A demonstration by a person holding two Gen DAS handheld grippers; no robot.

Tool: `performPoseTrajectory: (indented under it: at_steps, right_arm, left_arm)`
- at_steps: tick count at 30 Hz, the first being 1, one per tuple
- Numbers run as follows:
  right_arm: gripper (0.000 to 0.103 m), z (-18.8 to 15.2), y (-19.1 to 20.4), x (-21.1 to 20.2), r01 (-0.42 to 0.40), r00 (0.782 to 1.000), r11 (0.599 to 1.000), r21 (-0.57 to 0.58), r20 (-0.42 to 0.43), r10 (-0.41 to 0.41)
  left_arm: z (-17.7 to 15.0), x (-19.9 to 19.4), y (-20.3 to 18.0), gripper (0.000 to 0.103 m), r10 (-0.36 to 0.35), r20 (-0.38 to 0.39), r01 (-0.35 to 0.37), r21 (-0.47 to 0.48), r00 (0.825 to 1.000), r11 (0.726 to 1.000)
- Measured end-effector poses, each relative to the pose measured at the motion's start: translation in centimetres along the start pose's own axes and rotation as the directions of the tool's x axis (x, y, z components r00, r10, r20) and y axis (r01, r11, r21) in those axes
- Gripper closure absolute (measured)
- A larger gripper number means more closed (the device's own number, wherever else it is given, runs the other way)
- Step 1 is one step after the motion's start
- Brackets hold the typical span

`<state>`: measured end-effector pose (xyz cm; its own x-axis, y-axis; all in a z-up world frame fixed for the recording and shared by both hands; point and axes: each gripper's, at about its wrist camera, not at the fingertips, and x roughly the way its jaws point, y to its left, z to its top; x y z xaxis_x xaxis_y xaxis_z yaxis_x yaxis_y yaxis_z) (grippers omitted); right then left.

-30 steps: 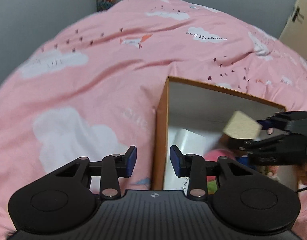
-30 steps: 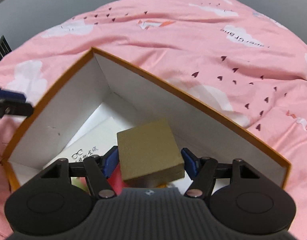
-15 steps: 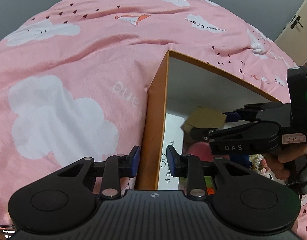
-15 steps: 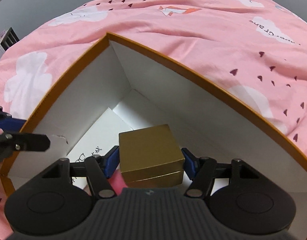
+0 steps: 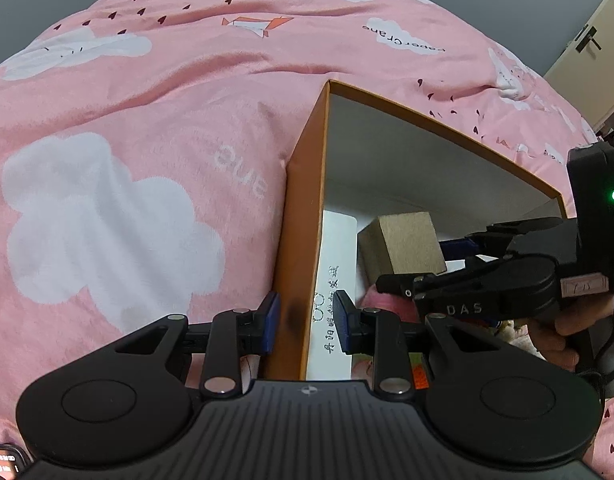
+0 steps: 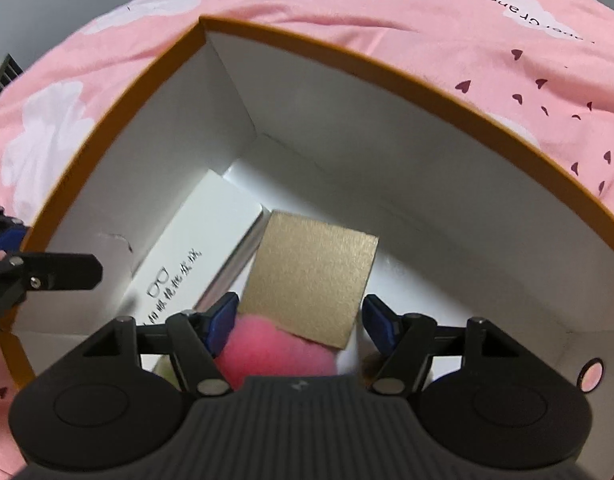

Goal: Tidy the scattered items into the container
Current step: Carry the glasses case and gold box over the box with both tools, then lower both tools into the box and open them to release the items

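Observation:
The container is an orange box with white inside walls (image 5: 303, 220) (image 6: 347, 52), standing on a pink bedspread (image 5: 127, 140). My left gripper (image 5: 305, 320) straddles its left wall, one pad outside and one inside, with a gap on the inner side. Its inner finger (image 6: 59, 276) shows in the right wrist view. My right gripper (image 6: 299, 318) hangs inside the box, jaws opening. The gold box (image 6: 311, 276) (image 5: 403, 240) lies loose below it, tilted on a pink plush (image 6: 267, 348) and leaning against a white printed box (image 6: 195, 256). The pads are clear of the gold box.
A hand (image 5: 567, 332) holds the right gripper's handle at the right edge. The bedspread spreads out left of and behind the box. A pale door (image 5: 603, 60) stands at the far right. A small screen (image 5: 3, 458) shows in the bottom left corner.
The right gripper sank into the box with the gold box, then let it go; it now lies on the plush. The left gripper came down over the wall and its jaws narrowed.

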<state>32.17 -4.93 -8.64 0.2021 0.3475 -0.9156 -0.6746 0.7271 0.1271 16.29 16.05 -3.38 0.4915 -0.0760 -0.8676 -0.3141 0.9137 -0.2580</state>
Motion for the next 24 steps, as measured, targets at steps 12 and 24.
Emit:
performPoseTrajectory:
  at_steps: [12,24]
  right_arm:
    - [0.037,-0.1,0.7,-0.9,0.065,0.997,0.996,0.065,0.033,-0.068]
    - [0.039,1.8,-0.8,-2.9,-0.028,0.985,0.964,0.264,0.172,-0.019]
  left_arm:
    - [-0.4,0.3,-0.3,0.070,0.029,0.011,-0.028,-0.007,1.000,1.000]
    - [-0.4,0.2,-0.3,0.070,0.018,0.009,-0.018,-0.011,1.000,1.000]
